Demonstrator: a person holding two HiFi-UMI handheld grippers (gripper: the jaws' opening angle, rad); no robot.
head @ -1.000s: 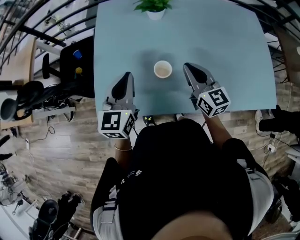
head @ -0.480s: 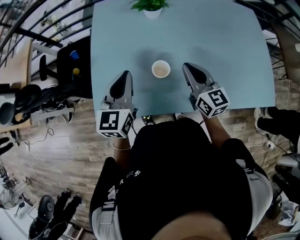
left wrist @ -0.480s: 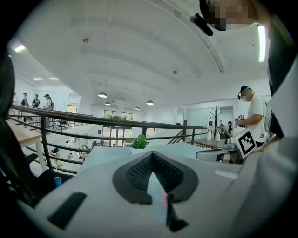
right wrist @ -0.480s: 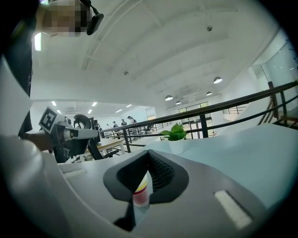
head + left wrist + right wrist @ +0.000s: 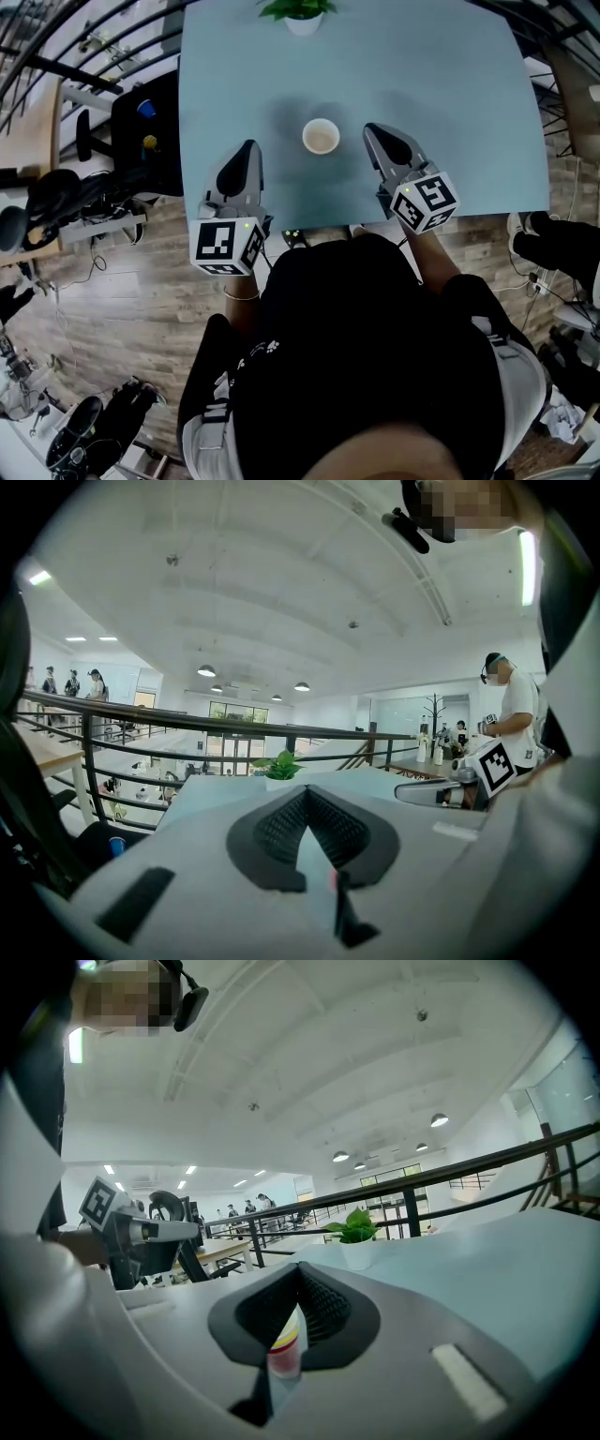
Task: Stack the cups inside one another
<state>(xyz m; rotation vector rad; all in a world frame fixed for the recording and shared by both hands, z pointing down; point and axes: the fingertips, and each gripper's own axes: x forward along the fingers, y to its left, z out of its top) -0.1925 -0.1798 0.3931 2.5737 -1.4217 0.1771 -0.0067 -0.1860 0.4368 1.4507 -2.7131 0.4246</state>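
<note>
Blue table (image 5: 450, 103) holds one cup (image 5: 322, 137), one plant (image 5: 302, 11); my left gripper (image 5: 249, 147) and right gripper (image 5: 370, 130) both keep jaws together.

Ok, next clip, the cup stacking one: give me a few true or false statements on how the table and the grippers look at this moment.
1. The cup stands on the table between the left gripper and the right gripper. True.
2. The right gripper is holding the cup. False: its jaws are together and the cup stands apart from it.
3. A potted plant stands at the table's far edge. True.
4. The left gripper's jaws are wide open. False: they are together, with nothing held.
5. Several separate cups are spread over the table. False: a cup shows in only one spot.
</note>
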